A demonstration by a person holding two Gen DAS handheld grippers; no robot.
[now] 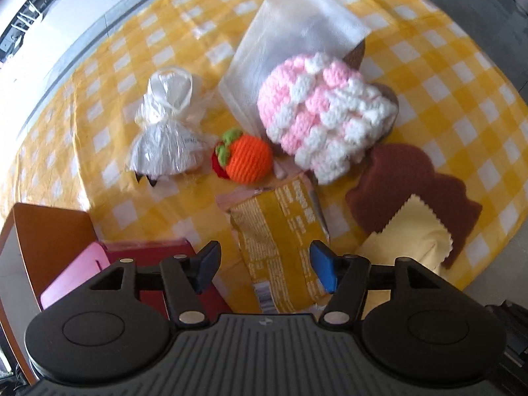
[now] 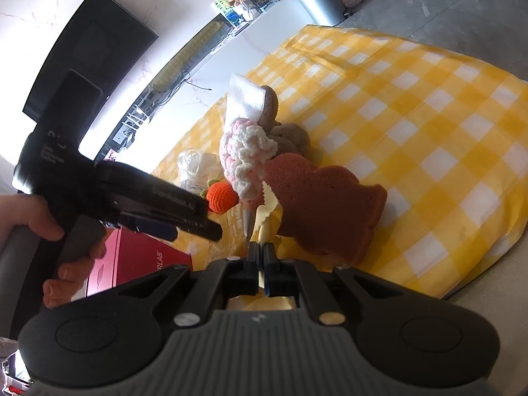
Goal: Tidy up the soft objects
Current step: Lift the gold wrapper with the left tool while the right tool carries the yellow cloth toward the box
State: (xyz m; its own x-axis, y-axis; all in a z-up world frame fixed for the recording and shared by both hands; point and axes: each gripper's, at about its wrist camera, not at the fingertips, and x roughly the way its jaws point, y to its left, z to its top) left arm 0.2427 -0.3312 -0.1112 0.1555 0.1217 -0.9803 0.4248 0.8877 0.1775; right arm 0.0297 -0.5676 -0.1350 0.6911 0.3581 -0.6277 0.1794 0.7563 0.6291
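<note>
My left gripper [image 1: 264,262] hangs pointing almost straight down with its jaws wide apart and nothing pinched; the gold snack packet [image 1: 280,247] lies directly beneath the gap on the yellow checked cloth [image 1: 429,66], its long axis running away from me, roughly along the fingers' line, so the jaws straddle its width. My right gripper [image 2: 261,264] is clamped tight on a corner of the pale yellow pinked-edge cloth [image 2: 269,213], which rests against the brown sponge [image 2: 326,204]. I judge the left hand is far nearer the packet; the red box [image 1: 158,264] sits just to its left.
</note>
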